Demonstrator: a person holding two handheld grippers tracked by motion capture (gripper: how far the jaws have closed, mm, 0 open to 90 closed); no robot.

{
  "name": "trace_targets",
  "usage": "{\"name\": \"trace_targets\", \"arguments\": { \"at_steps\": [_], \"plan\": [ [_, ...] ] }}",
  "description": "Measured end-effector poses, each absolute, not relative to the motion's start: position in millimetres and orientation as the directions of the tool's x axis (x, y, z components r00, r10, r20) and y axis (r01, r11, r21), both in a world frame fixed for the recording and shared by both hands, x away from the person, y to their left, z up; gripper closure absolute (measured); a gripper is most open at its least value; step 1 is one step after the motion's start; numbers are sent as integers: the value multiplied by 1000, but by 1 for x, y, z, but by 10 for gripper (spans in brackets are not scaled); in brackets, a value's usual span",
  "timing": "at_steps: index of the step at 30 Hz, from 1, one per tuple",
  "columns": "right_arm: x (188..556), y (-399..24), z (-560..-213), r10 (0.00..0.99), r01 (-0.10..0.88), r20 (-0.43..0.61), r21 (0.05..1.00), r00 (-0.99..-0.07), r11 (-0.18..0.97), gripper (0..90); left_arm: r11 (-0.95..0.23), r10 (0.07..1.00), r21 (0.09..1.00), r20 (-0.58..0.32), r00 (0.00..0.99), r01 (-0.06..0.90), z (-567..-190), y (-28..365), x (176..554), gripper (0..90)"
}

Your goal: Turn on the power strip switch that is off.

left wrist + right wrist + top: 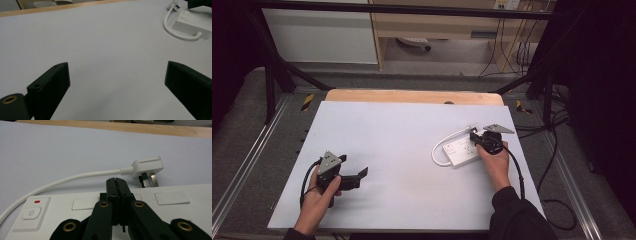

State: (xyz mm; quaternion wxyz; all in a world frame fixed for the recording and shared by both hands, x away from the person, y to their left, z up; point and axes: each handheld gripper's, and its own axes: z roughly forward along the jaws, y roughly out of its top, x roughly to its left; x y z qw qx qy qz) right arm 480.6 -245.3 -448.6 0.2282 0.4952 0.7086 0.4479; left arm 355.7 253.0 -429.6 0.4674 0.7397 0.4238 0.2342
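A white power strip (460,150) lies on the right side of the white table top (387,135), with a power button and red mark at one end (31,212). Its short white cable (436,152) loops round to a white plug (147,167) lying beside the strip. My right gripper (473,138) hovers just over the strip's middle, its jaws pressed together (116,181) with nothing visible between them. My left gripper (354,165) rests at the front left, jaws wide apart (117,75) over bare table. The strip (190,24) lies far off in the left gripper view.
A wooden table edge (412,96) runs along the back of the white top. Black frame bars and dark cables (557,165) hang off the right side. Beyond the table stand a white cabinet (322,35) and a wooden shelf unit (437,25).
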Motion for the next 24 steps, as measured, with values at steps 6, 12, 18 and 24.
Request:
{"name": "trace_targets", "arguments": {
  "at_steps": [6,12,18,24],
  "plan": [
    [481,-245,-450,908,492,113,863,-403,111,900,-207,845,889,-48,533,408,-430,253,356,59],
    [480,-245,-451,908,488,115,867,-403,106,900,-208,845,889,-47,533,408,-430,253,356,59],
    [480,-245,-452,909,481,112,870,-402,105,900,-210,842,888,-49,537,410,-430,252,356,59],
    [479,-245,-453,909,476,110,873,-402,104,900,-212,844,887,-45,534,411,-430,252,356,59]
  ]
}}
